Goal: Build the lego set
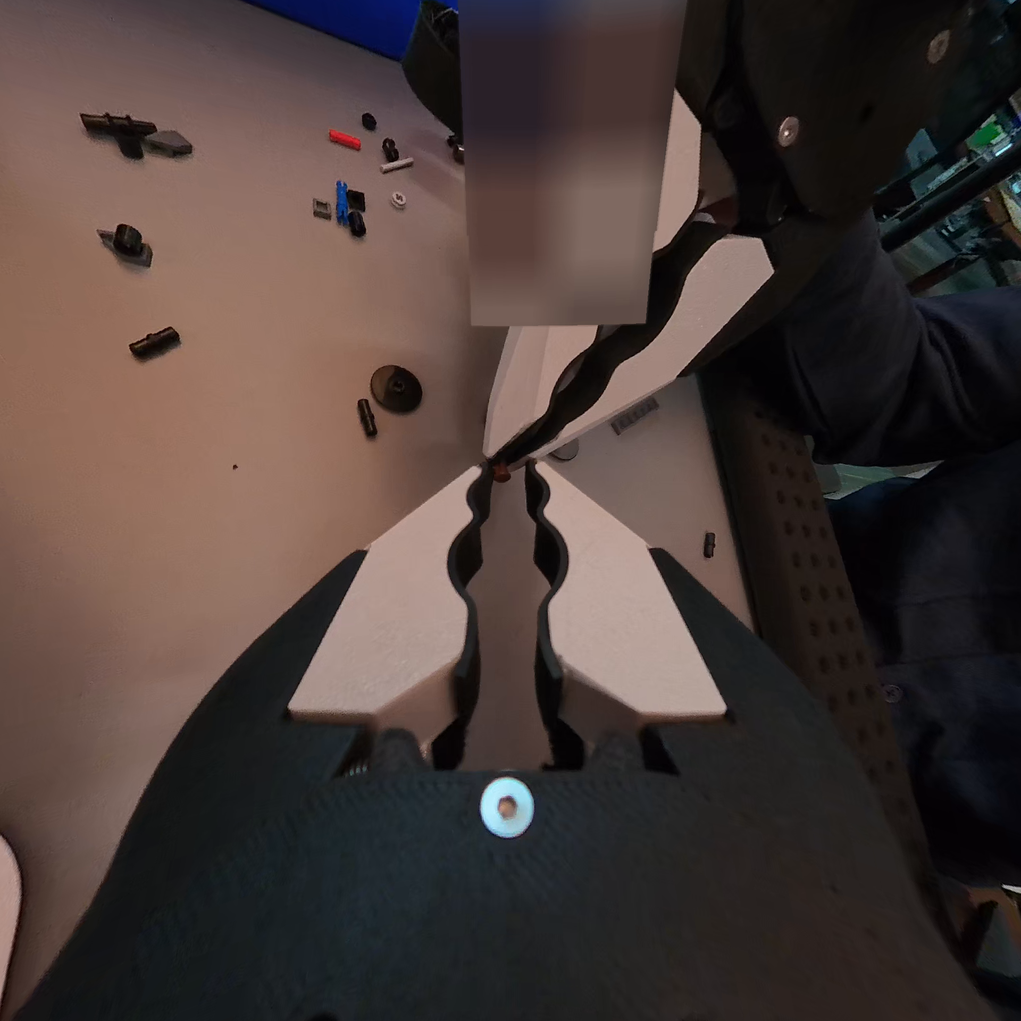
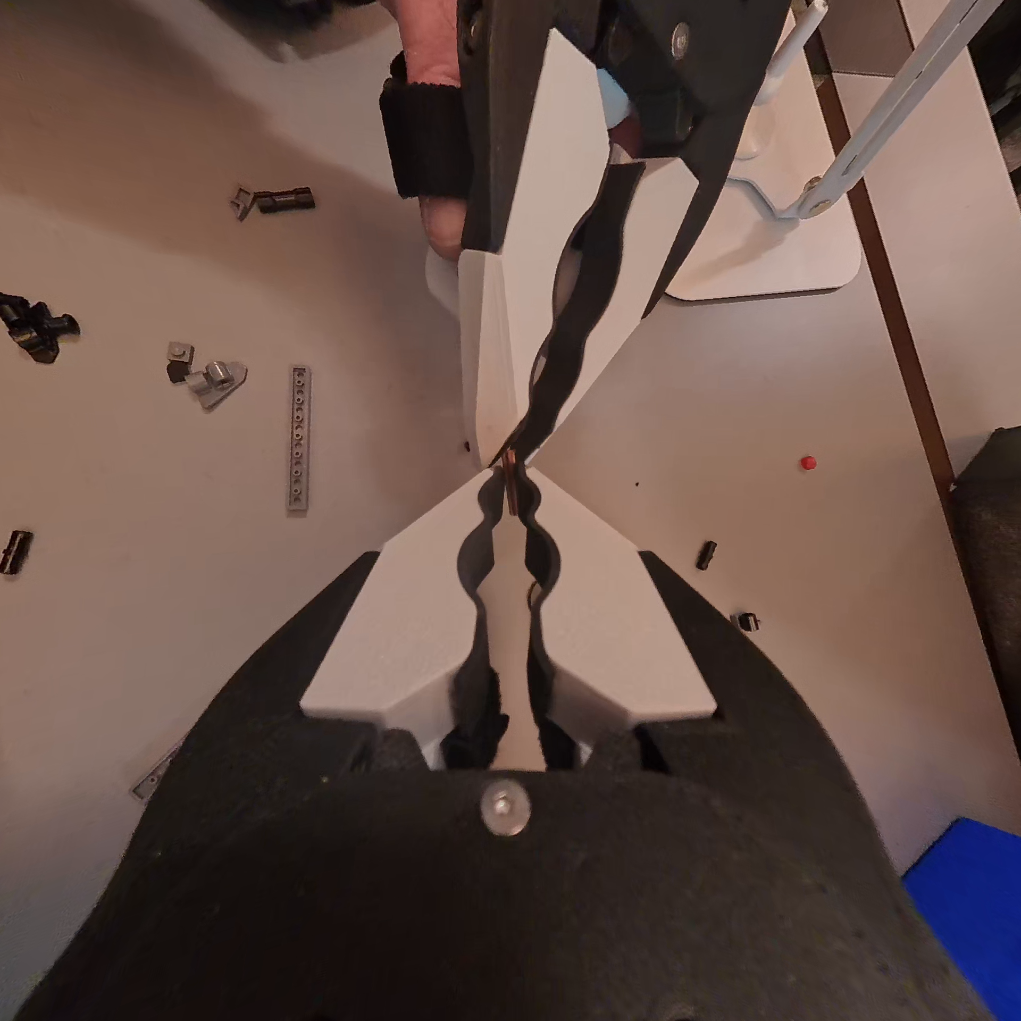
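Brown-orange and very small, a lego piece (image 1: 501, 471) sits right where the two grippers meet tip to tip above the pale worktop (image 1: 221, 497). In the left wrist view the left gripper (image 1: 505, 469) has a clear gap between its fingers, and the piece shows at the tip of the left-hand finger. The right gripper (image 1: 511, 456) comes in from above, its black wavy pads pressed together on that piece.

In the right wrist view the right gripper (image 2: 511, 475) pinches a thin brown-orange piece (image 2: 512, 489) between its fingertips, while the left gripper (image 2: 505, 456) meets it from above; whether the left gripper also grips the piece cannot be told.

Loose parts lie on the worktop well to the left of the grippers: a long grey plate (image 2: 299, 439), a grey bracket (image 2: 212, 378), a black disc (image 1: 395, 387), a blue pin (image 1: 341, 201) and a red bar (image 1: 345, 139). A small red stud (image 2: 808, 462) lies off to the right of the right gripper.
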{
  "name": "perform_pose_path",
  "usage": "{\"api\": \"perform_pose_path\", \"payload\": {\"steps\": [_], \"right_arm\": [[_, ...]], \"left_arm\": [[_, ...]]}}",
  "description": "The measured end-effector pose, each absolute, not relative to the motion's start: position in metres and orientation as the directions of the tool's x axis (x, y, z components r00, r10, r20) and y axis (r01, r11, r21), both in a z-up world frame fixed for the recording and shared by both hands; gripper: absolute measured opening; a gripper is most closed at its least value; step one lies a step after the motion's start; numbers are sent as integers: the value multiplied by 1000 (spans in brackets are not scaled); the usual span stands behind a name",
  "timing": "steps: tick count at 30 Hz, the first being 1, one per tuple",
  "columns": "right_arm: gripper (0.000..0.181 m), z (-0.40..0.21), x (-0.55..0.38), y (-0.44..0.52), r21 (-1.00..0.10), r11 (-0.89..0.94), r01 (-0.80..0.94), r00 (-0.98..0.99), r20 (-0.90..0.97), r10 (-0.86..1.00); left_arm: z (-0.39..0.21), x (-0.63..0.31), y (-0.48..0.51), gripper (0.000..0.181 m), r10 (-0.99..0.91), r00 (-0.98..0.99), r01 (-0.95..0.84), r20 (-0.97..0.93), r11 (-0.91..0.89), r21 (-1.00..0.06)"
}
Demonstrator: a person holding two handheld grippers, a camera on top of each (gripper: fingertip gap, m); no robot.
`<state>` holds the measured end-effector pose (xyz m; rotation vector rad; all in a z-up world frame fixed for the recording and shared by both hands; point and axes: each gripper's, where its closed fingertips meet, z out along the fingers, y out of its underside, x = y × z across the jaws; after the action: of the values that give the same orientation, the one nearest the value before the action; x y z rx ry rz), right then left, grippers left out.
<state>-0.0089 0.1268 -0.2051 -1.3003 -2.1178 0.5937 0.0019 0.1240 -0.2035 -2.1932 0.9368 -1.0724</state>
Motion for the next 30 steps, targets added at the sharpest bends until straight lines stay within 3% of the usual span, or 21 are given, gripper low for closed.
{"api": "perform_pose_path", "payload": {"steps": [4,30], "right_arm": [[1,-204,-9,127,-635,431,641,-360,247,900],[9,-165,-2,147,-750,370,548,-242,282,929]], "left_arm": [[-203,1,125,3,-778,449,-364,439,-608,-705],[-167,-9,107,3,-798,520,-337,306,-520,-785]]}}
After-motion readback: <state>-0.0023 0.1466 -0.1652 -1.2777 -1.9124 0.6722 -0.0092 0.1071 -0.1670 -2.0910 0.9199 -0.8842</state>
